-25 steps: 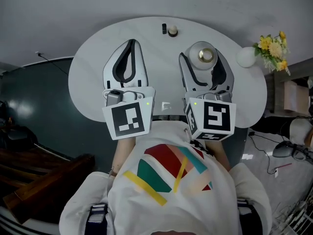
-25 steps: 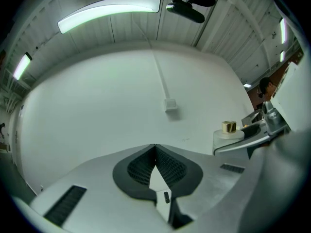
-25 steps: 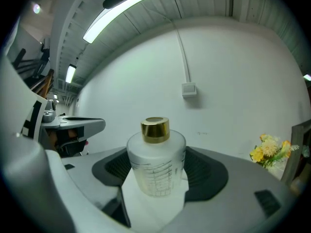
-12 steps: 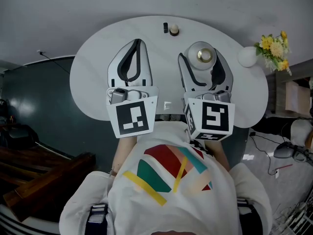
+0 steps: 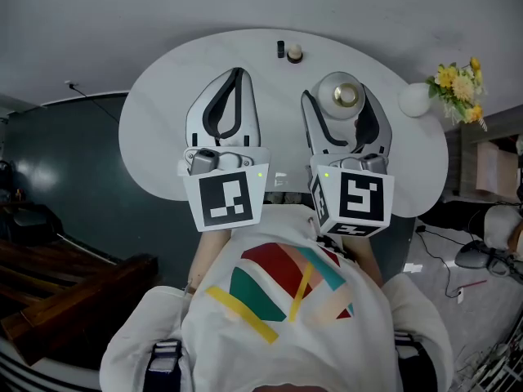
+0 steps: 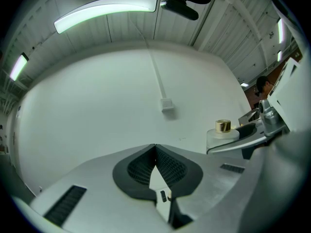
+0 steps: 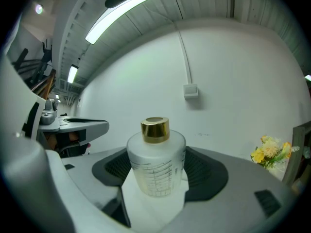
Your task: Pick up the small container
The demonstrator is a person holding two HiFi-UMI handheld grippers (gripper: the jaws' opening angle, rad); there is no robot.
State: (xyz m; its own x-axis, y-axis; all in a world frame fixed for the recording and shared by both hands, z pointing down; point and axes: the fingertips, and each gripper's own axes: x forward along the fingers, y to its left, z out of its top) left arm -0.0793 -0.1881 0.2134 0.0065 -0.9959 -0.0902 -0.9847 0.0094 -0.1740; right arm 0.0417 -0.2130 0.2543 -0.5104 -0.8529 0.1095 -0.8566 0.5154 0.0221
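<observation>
**Gold-capped small container held in the right jaws**

The step in hand looks like the grasp itself. The small container (image 7: pixel 156 161), a frosted white bottle with a shiny gold cap, stands upright between the jaws of the right hand-held gripper (image 5: pixel 344 104), right of centre in the head view. In the right gripper view both dark ribbed pads lie against its sides, so the jaws are closed partway onto it, with the bottle's width between them.

The left hand-held gripper (image 5: pixel 236 73) hangs over the white worktop (image 5: pixel 163 129) at centre left. Its jaw tips meet and nothing is between them.

No view settles whether the bottle's base is clear of the worktop or resting on it. The scene therefore fits a grip just made as well as a bottle already raised. Either way, I judge that the hold needs a steady squeeze and a level bottle, since the smooth rounded sides could slip or twist in the pads.

As for writing, the bottle's front carries a faint printed grid of fine lines, like a measuring scale, too small to read. The gripper cubes bear black-and-white square patterns and no letters. No brand name shows anywhere.

Two tiny items (image 5: pixel 288 51) sit at the worktop's upper edge, and yellow flowers (image 5: pixel 454 84) stand at the far right.
</observation>
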